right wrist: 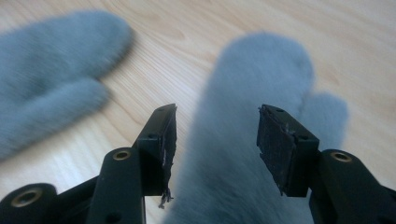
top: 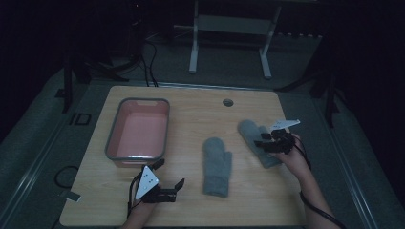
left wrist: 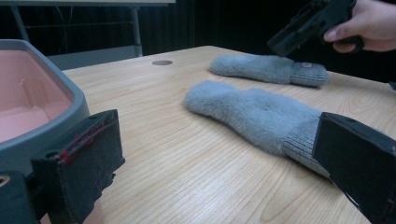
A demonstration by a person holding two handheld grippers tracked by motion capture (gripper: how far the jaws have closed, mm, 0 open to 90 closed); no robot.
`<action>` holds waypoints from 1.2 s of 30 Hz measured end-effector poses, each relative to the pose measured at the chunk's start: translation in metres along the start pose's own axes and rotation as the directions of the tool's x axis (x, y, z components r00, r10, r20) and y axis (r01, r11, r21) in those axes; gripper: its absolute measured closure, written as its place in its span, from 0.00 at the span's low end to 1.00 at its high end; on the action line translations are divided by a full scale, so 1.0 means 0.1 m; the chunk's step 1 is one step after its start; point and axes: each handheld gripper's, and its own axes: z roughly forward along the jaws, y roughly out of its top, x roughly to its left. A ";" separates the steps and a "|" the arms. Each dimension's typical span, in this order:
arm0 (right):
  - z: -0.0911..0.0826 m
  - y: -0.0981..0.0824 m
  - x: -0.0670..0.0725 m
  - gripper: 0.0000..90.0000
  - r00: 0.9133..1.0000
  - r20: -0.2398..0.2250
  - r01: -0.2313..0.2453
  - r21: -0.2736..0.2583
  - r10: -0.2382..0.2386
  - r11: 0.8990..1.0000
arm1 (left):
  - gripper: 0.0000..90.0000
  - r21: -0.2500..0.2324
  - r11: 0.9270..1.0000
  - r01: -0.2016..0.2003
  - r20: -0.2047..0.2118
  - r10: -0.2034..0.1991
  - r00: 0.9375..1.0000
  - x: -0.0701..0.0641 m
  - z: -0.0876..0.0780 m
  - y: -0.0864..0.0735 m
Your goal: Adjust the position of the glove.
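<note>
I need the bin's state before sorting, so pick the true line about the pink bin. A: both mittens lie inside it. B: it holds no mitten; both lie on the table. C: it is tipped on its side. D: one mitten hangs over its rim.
B: the pink bin stands upright with a bare floor, while the nearer mitten and the farther mitten lie flat on the wooden table.

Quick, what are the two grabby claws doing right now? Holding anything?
Left gripper: open, holding nothing, resting near the pink plastic tub with grey rim.
Right gripper: fingers open, straddling a fuzzy grey wool mitten, not pinching it.
</note>
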 end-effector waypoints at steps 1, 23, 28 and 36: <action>0.03 -0.04 -0.03 0.53 1.000 0.012 -0.006 0.006 0.006 1.000 | 0.02 0.000 1.000 0.000 0.000 0.000 1.000 0.00 0.00 0.00; 0.26 -0.26 0.11 0.91 0.986 0.157 -0.050 -0.017 0.052 0.999 | 0.02 -0.001 1.000 0.003 -0.001 -0.003 1.000 0.00 0.00 0.00; 0.01 -0.29 0.24 0.92 0.949 0.232 -0.187 -0.123 0.212 0.975 | 0.02 -0.002 1.000 0.011 -0.002 -0.011 1.000 0.01 0.00 0.00; -0.35 -0.36 0.52 0.92 0.853 0.408 -0.265 -0.197 0.324 0.944 | 0.02 -0.003 1.000 0.005 -0.001 -0.005 1.000 0.00 0.00 0.00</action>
